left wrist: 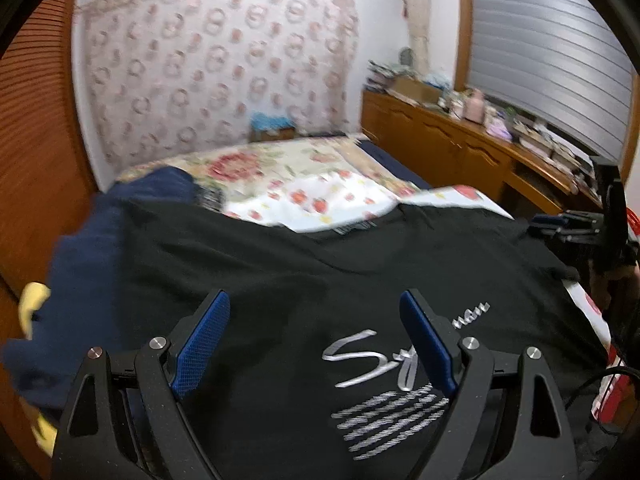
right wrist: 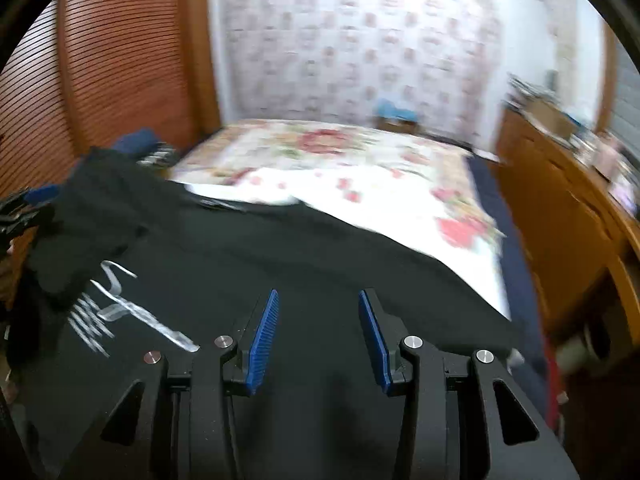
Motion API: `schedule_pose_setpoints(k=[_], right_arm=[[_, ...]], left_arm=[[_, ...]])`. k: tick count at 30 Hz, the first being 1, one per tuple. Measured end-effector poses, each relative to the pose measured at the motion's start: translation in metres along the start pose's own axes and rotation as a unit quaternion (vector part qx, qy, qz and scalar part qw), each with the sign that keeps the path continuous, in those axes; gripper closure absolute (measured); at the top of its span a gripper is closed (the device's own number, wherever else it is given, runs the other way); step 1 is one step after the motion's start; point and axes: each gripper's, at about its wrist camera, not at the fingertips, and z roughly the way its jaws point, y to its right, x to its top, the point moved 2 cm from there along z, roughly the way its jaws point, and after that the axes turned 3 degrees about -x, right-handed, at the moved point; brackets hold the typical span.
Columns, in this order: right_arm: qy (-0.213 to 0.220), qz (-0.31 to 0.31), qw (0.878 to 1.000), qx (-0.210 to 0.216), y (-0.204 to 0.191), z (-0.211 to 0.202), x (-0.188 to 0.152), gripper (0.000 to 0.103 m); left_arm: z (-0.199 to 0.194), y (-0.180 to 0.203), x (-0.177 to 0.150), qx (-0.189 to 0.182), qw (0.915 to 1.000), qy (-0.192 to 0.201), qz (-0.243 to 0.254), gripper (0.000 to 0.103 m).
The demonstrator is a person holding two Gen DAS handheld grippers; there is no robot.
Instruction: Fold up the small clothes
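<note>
Hovering wide open and empty, both tongs, left tongs point(left wrist: 314, 312) and right tongs point(right wrist: 318, 308), sit directly over the black T-shirt point(left wrist: 280, 264), its collar pointing away up the bed point(left wrist: 320, 168).

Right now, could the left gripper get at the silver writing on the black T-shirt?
Probably yes: the left gripper hangs open above the black T-shirt, and nothing covers the silver writing.

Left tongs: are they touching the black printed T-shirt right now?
Cannot tell. In the left wrist view the open left tongs sit over the black printed T-shirt, but neither contact nor gap shows.
</note>
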Motion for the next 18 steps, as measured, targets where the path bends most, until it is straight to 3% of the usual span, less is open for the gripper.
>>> schedule_pose_setpoints(k=[3, 10, 18], right_arm=[[-0.014, 0.038, 0.999, -0.036, 0.039, -0.010, -0.028, 0.060], [-0.047, 0.095, 0.991, -0.085, 0.083, -0.016, -0.068, 0.060], [-0.079, 0.126, 0.986, -0.070, 0.089, -0.008, -0.073, 0.060]], left_arm=[[0.021, 0.021, -0.007, -0.017, 0.9995, -0.022, 0.012, 0.016], [0.051, 0.059, -0.021, -0.046, 0.9957, -0.070, 0.040, 0.016], [0.067, 0.074, -0.033, -0.052, 0.9923, -0.099, 0.053, 0.016]])
